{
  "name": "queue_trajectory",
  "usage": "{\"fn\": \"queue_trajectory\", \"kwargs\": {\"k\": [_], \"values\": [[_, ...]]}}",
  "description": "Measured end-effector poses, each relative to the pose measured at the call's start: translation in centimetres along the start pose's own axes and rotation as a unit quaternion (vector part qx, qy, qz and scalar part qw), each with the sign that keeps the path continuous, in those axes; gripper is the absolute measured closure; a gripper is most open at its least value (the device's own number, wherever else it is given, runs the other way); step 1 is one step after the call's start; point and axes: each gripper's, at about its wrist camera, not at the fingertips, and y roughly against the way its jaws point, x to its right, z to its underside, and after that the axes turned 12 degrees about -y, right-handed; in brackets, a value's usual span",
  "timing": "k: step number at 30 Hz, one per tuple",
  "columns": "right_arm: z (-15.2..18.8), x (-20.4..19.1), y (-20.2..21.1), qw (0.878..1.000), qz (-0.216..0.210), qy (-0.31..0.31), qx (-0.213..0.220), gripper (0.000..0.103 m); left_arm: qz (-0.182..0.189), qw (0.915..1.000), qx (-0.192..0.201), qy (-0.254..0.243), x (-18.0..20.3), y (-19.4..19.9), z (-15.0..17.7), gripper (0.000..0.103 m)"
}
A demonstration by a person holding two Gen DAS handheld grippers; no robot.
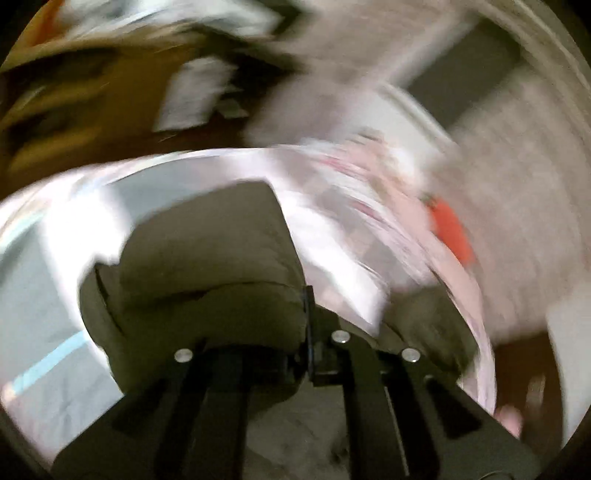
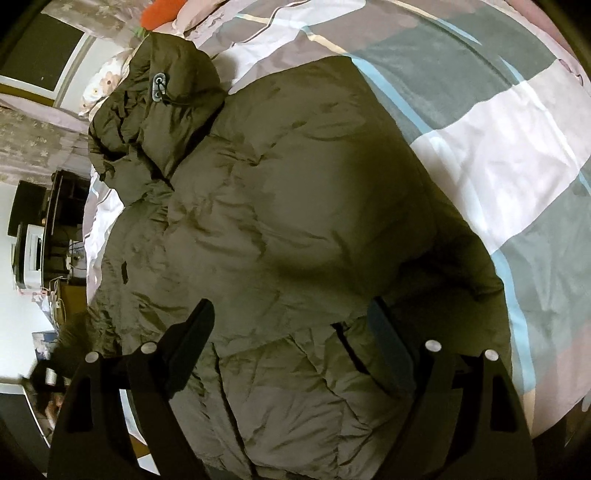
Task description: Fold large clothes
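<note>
Jacket (image 2: 280,221) is lying mostly unfolded on the bed (image 2: 517,147); my left tool (image 1: 308,325) is pinching its fabric, right tool (image 2: 291,347) hovering open.

checked bedspread (image 2: 498,122) | orange cushion, perhaps (image 2: 162,13) | floral curtain (image 2: 33,144)

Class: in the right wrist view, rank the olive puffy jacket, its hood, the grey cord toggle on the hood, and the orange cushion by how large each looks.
1. Olive puffy jacket
2. Hood
3. Orange cushion, far off and cropped, so its true size is unsure
4. Grey cord toggle
</note>
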Motion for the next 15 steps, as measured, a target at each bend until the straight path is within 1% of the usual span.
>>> {"fn": "queue_trajectory", "kwargs": {"k": [1,2,3,4,5,6,7,8,9,10,11,12,13,14,15], "values": [[0.0,-0.1,0.0,1.000,0.002,0.002,0.001,0.018,0.020,0.9983,-0.004,-0.054,3.2,0.3,0.5,0.096],[0.0,-0.1,-0.1,1.000,0.004,0.003,0.001,0.018,0.043,0.9917,-0.018,-0.120,6.9,0.3,1.7,0.096],[0.0,-0.1,-0.2,1.000,0.006,0.004,0.000,0.018,0.068,0.9814,-0.038,-0.176,9.9,0.2,3.1,0.095],[0.0,-0.1,-0.3,1.000,0.008,0.005,-0.002,0.018,0.090,0.9687,-0.058,-0.224,12.5,0.0,4.8,0.095],[0.0,-0.1,-0.4,1.000,0.008,0.003,-0.004,0.018,0.118,0.9478,-0.095,-0.280,15.5,-0.4,7.5,0.094],[-0.1,-0.1,-0.6,1.000,0.008,0.001,-0.009,0.018,0.132,0.9319,-0.123,-0.315,17.3,-0.8,9.2,0.093],[-0.1,-0.1,-0.7,1.000,0.007,0.000,-0.011,0.018,0.148,0.9036,-0.160,-0.369,19.7,-1.2,12.3,0.091],[-0.2,-0.1,-0.7,1.000,0.006,-0.002,-0.013,0.018,0.151,0.8867,-0.171,-0.402,20.9,-1.4,13.8,0.090],[-0.2,-0.1,-0.7,1.000,0.005,-0.002,-0.013,0.018,0.148,0.8588,-0.177,-0.458,22.5,-1.2,16.0,0.090],[-0.2,-0.1,-0.7,1.000,0.005,-0.001,-0.013,0.018,0.145,0.8452,-0.175,-0.484,23.1,-0.8,17.1,0.081],[-0.3,-0.2,-0.7,1.000,0.005,0.000,-0.012,0.018,0.141,0.8232,-0.168,-0.524,23.9,-0.5,18.6,0.073],[-0.3,-0.2,-0.8,1.000,0.006,0.002,-0.012,0.018,0.139,0.8044,-0.162,-0.554,24.3,-0.3,19.7,0.056],[-0.3,-0.2,-0.8,1.000,0.006,0.003,-0.012,0.018,0.136,0.7938,-0.157,-0.572,24.5,0.0,20.6,0.052],[-0.3,-0.2,-0.8,1.000,0.005,0.002,-0.012,0.018,0.132,0.7811,-0.154,-0.590,24.5,0.1,21.3,0.052],[-0.3,-0.2,-0.8,1.000,0.002,0.001,-0.013,0.018,0.129,0.7715,-0.157,-0.603,24.5,-0.1,21.8,0.052]]}}
